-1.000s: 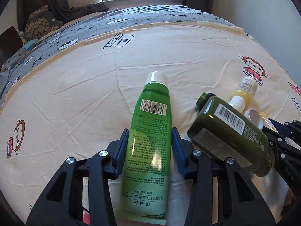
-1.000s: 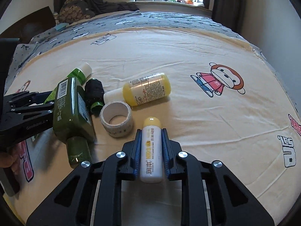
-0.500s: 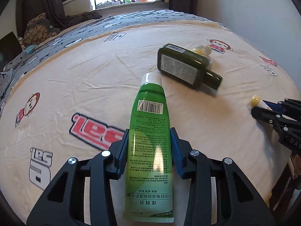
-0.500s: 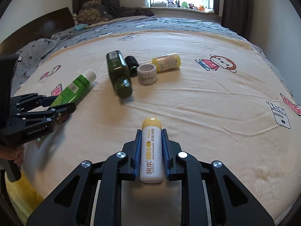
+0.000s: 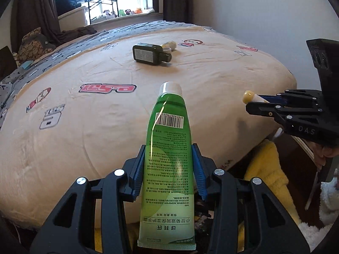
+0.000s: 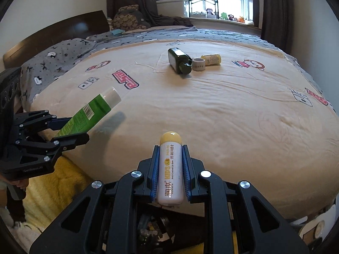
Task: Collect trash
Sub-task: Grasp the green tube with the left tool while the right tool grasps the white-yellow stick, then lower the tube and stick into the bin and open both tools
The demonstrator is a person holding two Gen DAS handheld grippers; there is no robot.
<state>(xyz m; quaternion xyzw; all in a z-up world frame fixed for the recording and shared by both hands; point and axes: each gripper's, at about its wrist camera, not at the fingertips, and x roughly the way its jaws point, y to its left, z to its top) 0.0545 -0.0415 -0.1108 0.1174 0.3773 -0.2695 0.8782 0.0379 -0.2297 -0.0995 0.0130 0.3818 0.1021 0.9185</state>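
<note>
My left gripper (image 5: 168,158) is shut on a green tube with a white cap (image 5: 167,148), held in the air past the near edge of the bed; the tube also shows in the right wrist view (image 6: 93,112). My right gripper (image 6: 170,158) is shut on a small white lip-balm tube with a yellow cap (image 6: 170,169), also off the bed's near edge; its cap shows in the left wrist view (image 5: 249,96). A dark green bottle (image 6: 178,62), a tape roll (image 6: 198,64) and a yellow bottle (image 6: 211,59) lie together far back on the bed.
The bed has a cream blanket with cartoon prints (image 6: 233,110) and a grey cover (image 6: 63,57) behind. A yellow fluffy cloth (image 5: 267,167) lies on the floor below the bed edge. A dark headboard (image 6: 53,36) stands at left, a window sill with toys (image 6: 224,17) at the back.
Both grippers have pulled back from the pile, each carrying its tube, to past the bed's near edge. The remaining bottles and tape now look far away.
</note>
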